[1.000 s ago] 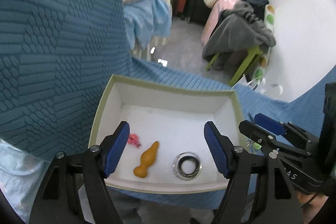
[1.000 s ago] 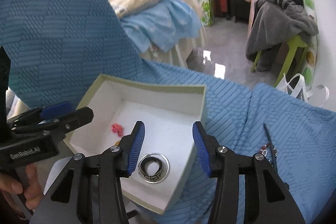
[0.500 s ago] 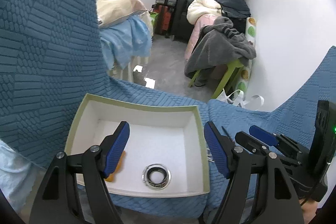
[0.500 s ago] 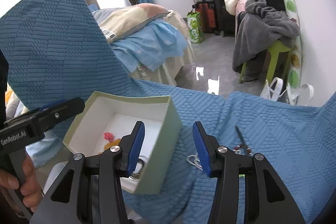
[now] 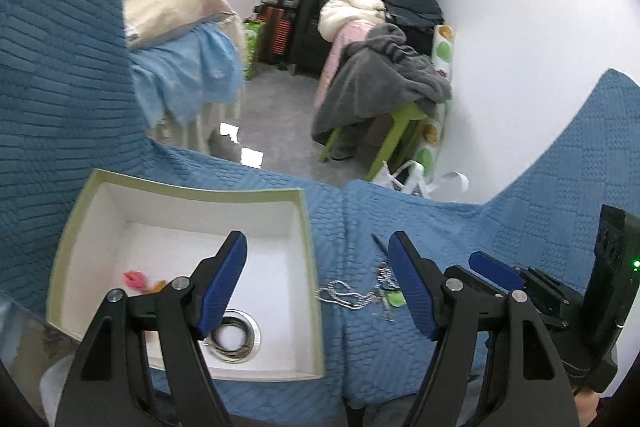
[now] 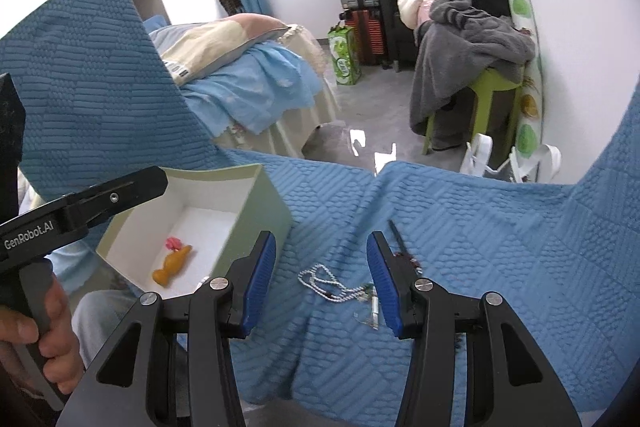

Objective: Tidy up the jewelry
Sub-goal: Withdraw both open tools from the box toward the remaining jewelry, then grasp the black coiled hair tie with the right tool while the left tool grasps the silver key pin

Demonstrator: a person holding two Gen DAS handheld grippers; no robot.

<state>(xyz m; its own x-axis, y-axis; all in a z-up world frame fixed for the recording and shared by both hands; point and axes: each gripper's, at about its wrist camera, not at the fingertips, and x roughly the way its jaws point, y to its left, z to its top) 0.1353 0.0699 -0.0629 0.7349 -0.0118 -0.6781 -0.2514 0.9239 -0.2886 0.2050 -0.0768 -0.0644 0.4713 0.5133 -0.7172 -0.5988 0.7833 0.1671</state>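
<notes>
One open box [image 5: 308, 227] is located left of the right tongs [image 6: 322, 277]; three items are contained: one bangle [image 5: 236, 335], one orange piece [image 6: 172, 265], one pink piece [image 5: 134, 279]. One beaded chain [image 6: 324, 285] lies between the parted, empty right tongs. The left tongs [image 5: 318, 287] are likewise parted and empty.

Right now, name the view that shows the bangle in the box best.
Left wrist view: the bangle lies on the box floor, most of its ring visible, only its left edge behind the left gripper's jaw. In the right wrist view the box's near wall hides nearly all of it.
</notes>
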